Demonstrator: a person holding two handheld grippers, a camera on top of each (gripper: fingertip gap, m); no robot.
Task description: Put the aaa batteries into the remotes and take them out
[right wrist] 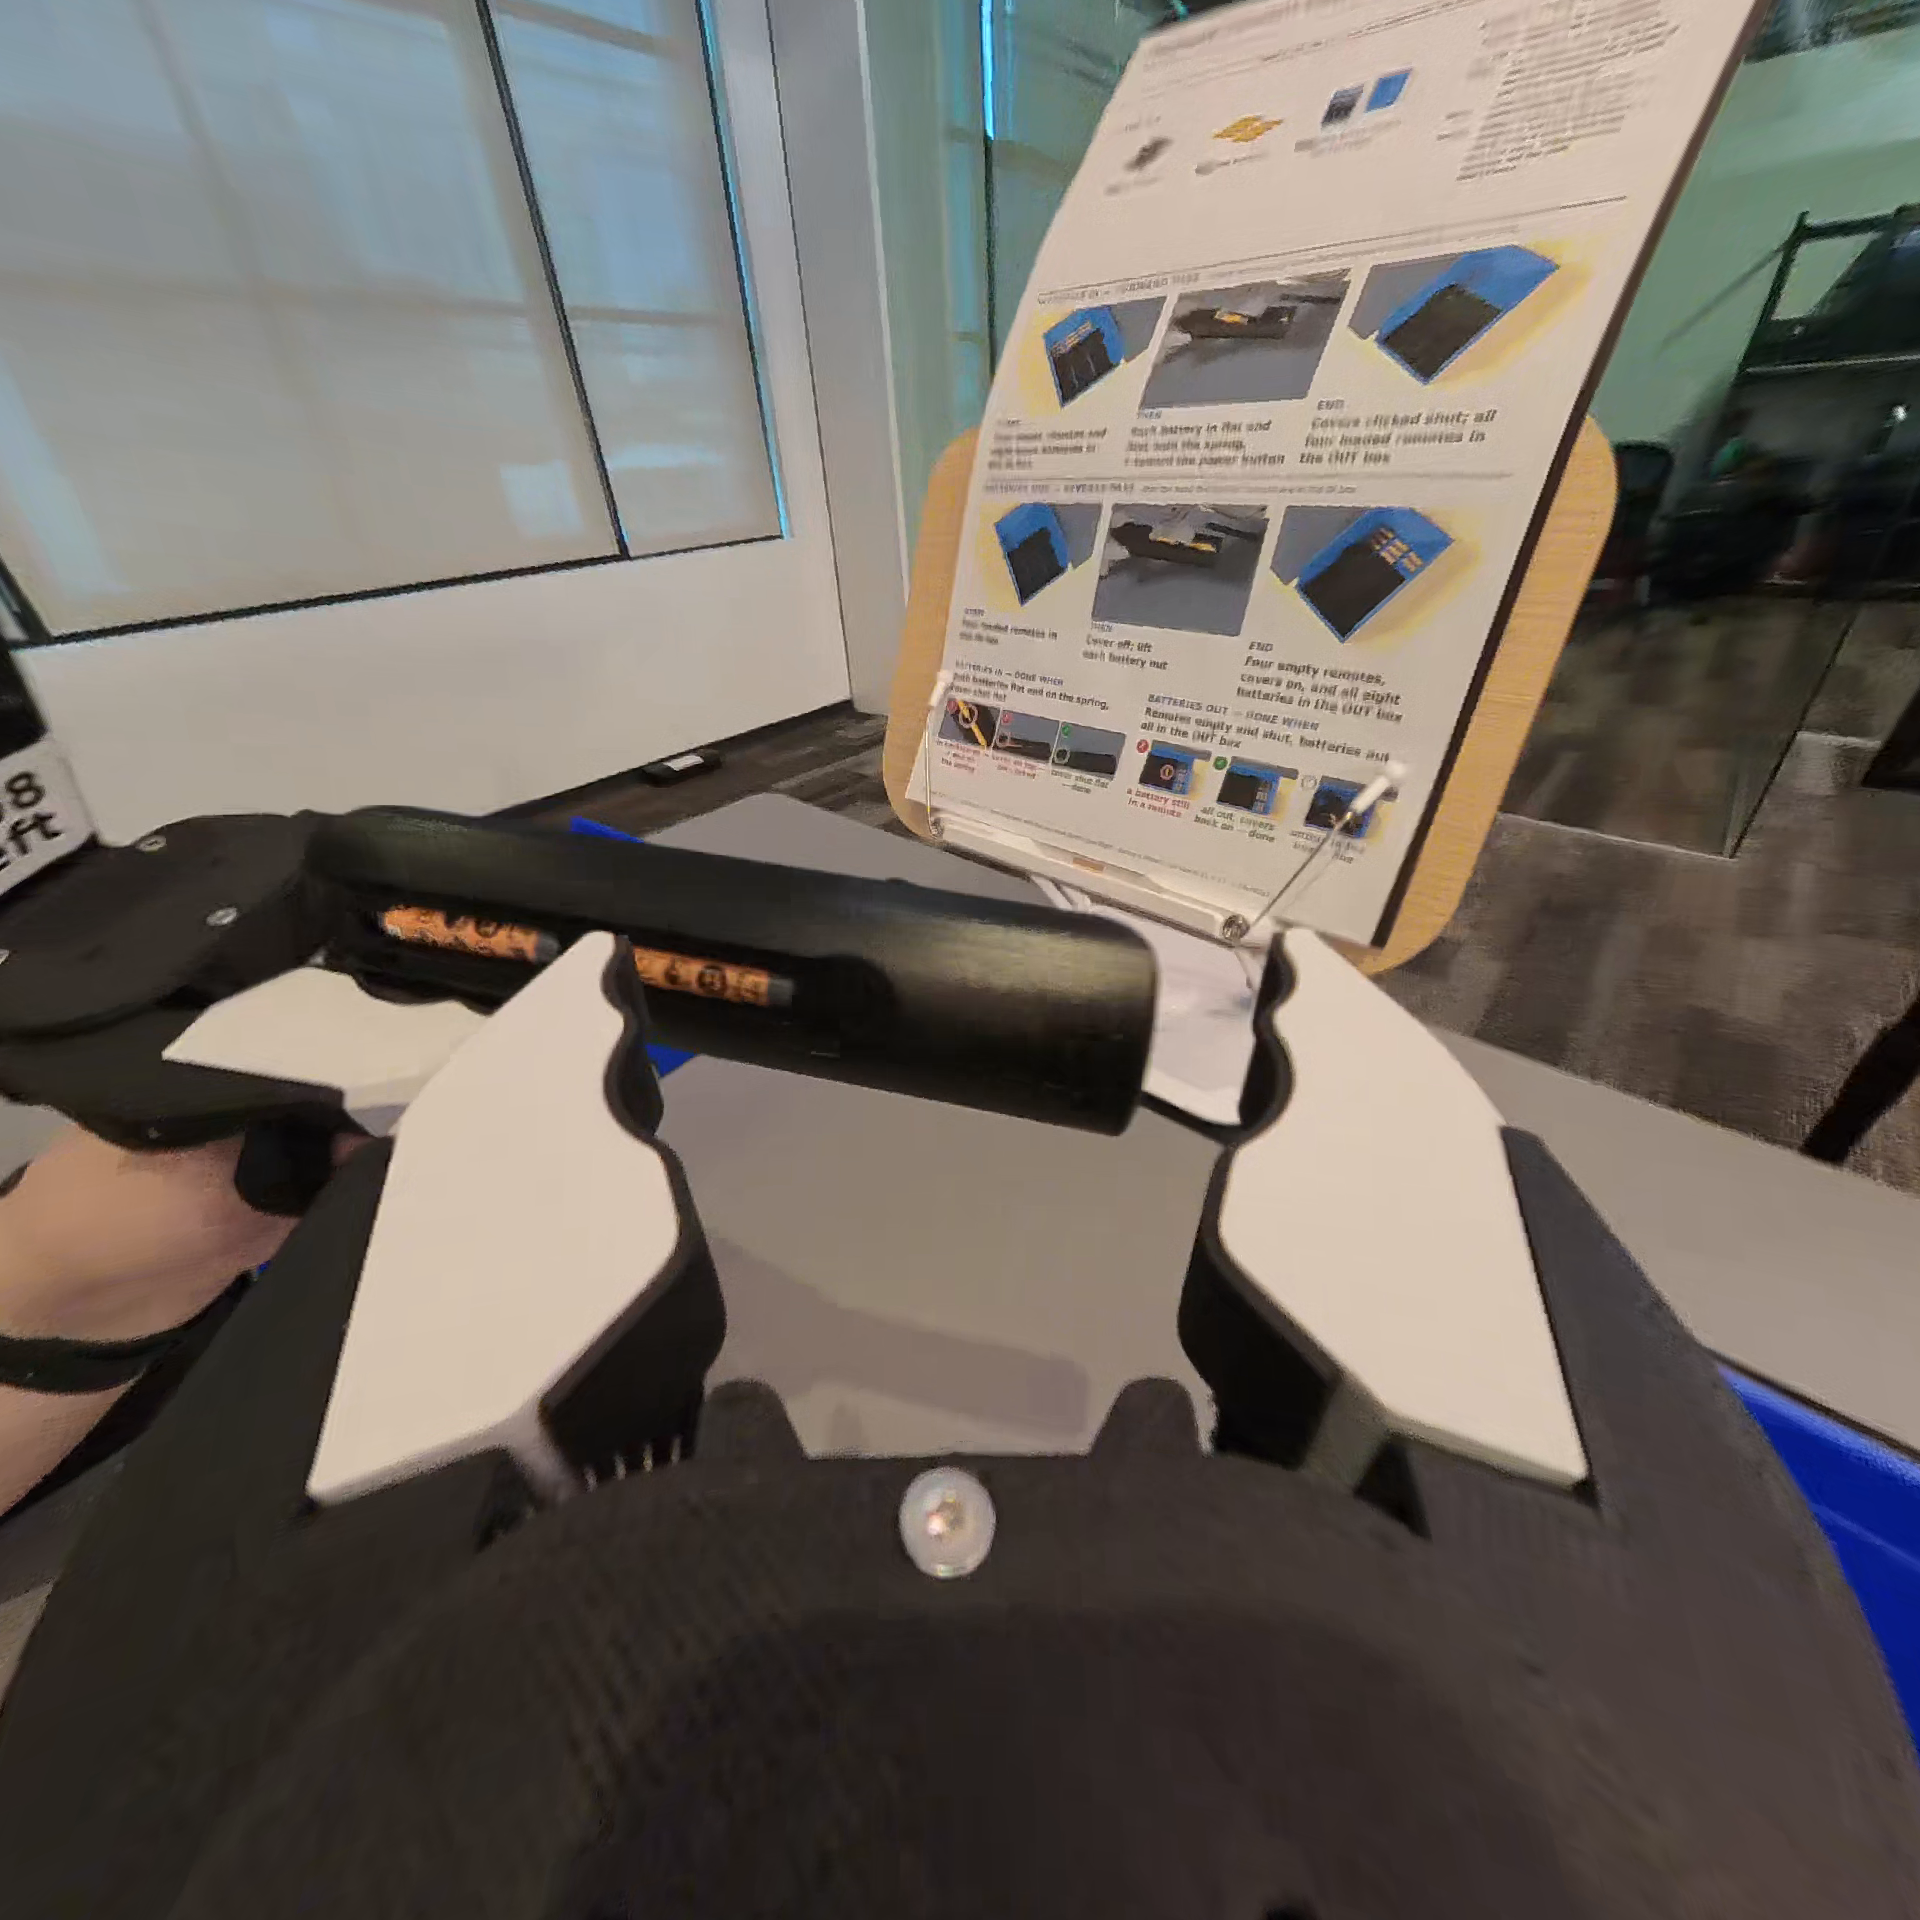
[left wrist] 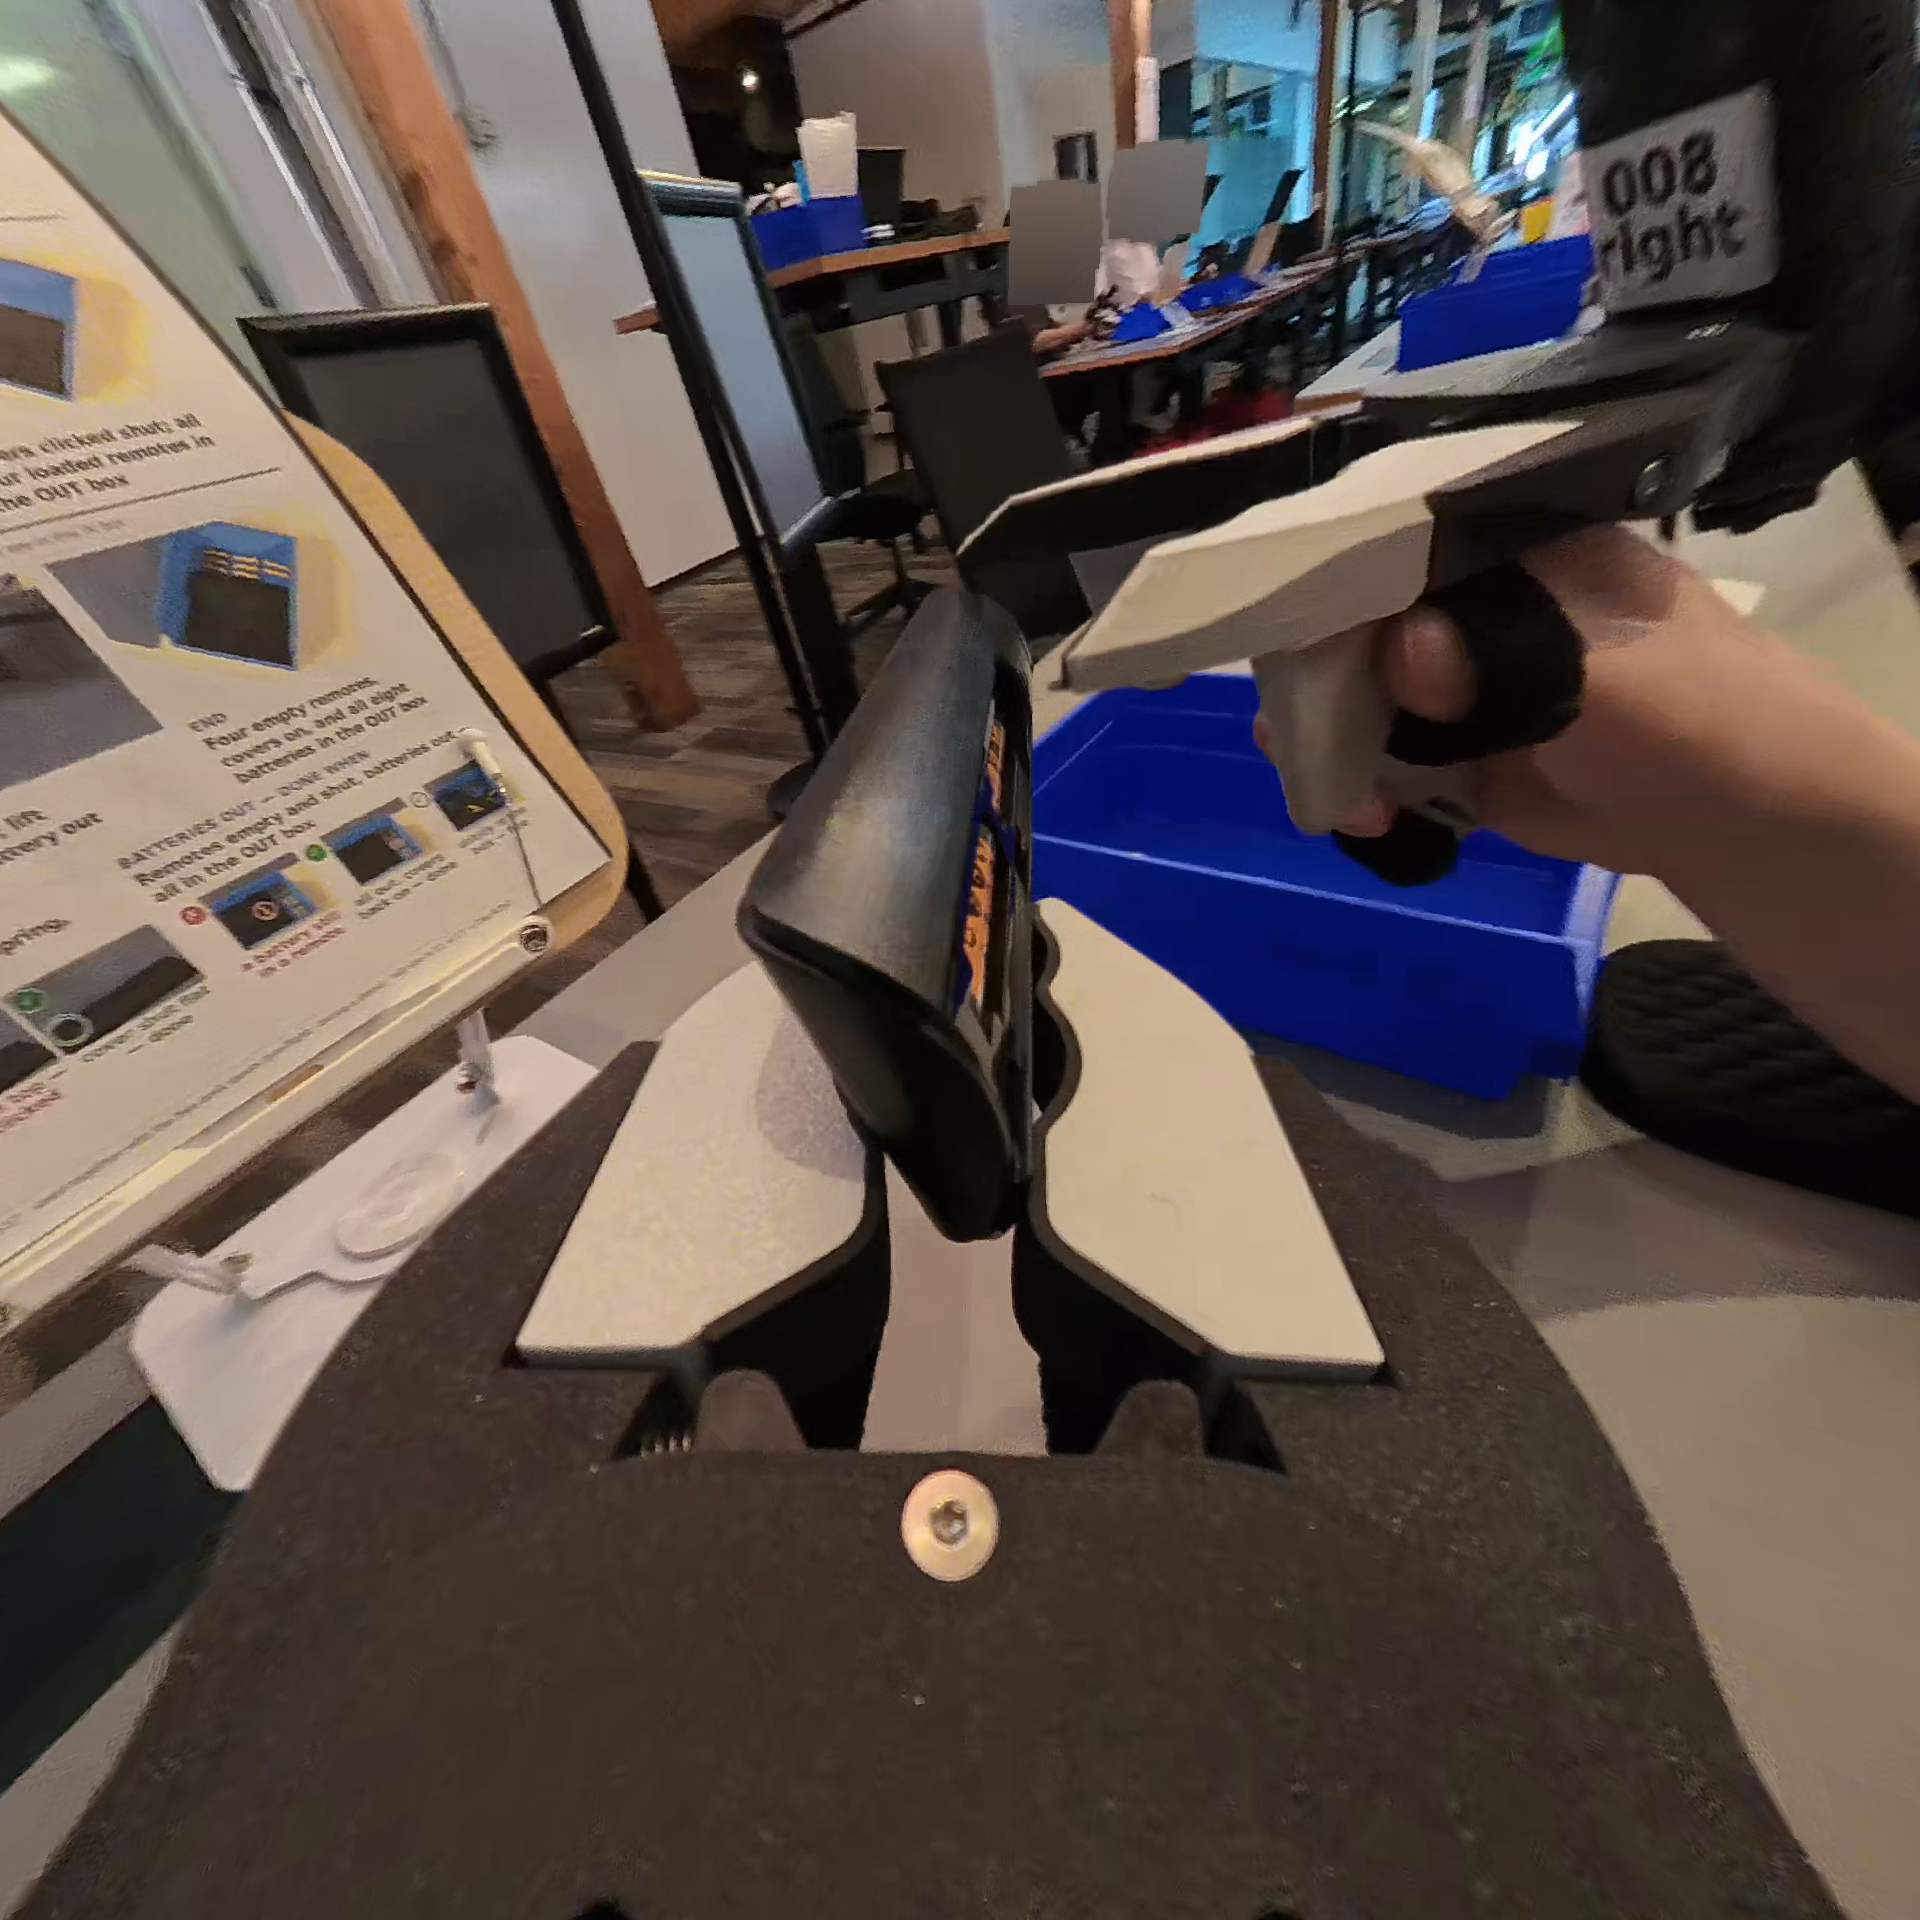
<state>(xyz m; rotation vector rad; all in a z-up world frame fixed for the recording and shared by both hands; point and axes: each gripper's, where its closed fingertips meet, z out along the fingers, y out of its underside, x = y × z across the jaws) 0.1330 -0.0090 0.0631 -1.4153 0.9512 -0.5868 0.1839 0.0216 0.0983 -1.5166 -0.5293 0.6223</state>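
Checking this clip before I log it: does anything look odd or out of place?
One thing: the remote clamped in the left hand-held gripper has no cover over its battery bay, so the orange batteries lie exposed. The right hand-held gripper is open beside it. Nothing looks spilled or damaged.

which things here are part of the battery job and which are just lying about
Job: remote clamped in left gripper; batteries in it; open right gripper; blue bin.

Lying about: instruction sheet on its stand; chair; far desks.
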